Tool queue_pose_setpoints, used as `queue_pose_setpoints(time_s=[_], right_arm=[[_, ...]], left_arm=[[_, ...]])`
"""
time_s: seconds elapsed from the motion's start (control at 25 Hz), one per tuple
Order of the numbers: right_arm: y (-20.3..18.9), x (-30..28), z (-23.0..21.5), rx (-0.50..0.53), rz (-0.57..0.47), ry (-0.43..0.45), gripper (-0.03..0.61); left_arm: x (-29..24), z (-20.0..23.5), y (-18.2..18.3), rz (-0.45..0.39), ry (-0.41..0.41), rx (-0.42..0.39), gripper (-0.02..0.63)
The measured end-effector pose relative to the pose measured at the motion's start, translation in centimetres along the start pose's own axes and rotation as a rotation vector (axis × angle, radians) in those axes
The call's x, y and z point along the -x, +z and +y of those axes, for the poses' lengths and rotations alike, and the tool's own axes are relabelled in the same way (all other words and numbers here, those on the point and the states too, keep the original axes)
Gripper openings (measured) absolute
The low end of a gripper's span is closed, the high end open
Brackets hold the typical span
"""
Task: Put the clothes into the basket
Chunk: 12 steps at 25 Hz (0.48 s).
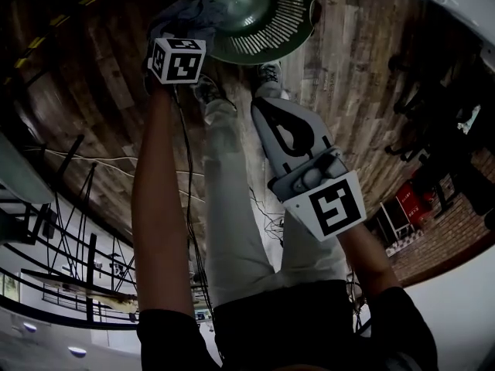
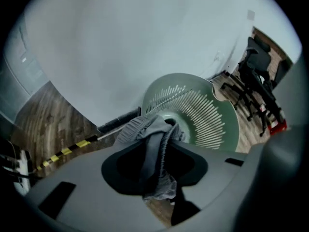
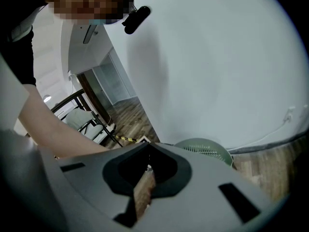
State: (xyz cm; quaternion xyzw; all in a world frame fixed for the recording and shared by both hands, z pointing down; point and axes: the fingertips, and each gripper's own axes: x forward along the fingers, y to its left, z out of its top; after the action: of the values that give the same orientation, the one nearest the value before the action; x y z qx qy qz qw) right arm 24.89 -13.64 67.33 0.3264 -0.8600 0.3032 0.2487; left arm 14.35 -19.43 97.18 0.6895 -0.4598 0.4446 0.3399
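Observation:
A round green slatted basket (image 1: 298, 29) stands on the wood floor just ahead of the person's feet. My left gripper (image 1: 179, 37) points steeply down at the basket's left rim, with a grey garment (image 1: 186, 12) bunched at its tips. In the left gripper view the garment (image 2: 154, 149) hangs loosely through the left gripper (image 2: 166, 123), whose jaws stand apart with a dark gap beside the cloth, right over the basket (image 2: 212, 120). My right gripper (image 1: 263, 107) is nearer the person, shut and empty. In its own view the right gripper (image 3: 148, 150) points toward the basket (image 3: 203, 148).
The person's legs and shoes (image 1: 267, 76) stand between the two grippers. A cable (image 1: 188, 168) trails over the floor. Office chairs (image 1: 433, 91) and a red object (image 1: 410, 199) are at the right. A white wall (image 2: 145, 42) and black-yellow floor tape (image 2: 63, 151) lie behind the basket.

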Motion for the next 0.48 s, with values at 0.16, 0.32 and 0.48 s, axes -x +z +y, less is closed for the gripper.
queue_pose_setpoints(time_s=[0.16,0.32,0.48], right_arm=[[-0.1,-0.2,0.6,0.011,0.004,0.010,0.010],[0.4,0.0,1.5,0.021,0.007,0.028,0.011],[1.7,0.3,2.5,0.040,-0.003,0.051,0.011]], left_arm=[[-0.1,0.0,0.8,0.013,-0.098,0.170,0.246],[1.8,1.0,0.8,-0.002,-0.047,0.149,0.262],[4.0,1.4,-0.3,-0.019,-0.033,0.171,0.262]])
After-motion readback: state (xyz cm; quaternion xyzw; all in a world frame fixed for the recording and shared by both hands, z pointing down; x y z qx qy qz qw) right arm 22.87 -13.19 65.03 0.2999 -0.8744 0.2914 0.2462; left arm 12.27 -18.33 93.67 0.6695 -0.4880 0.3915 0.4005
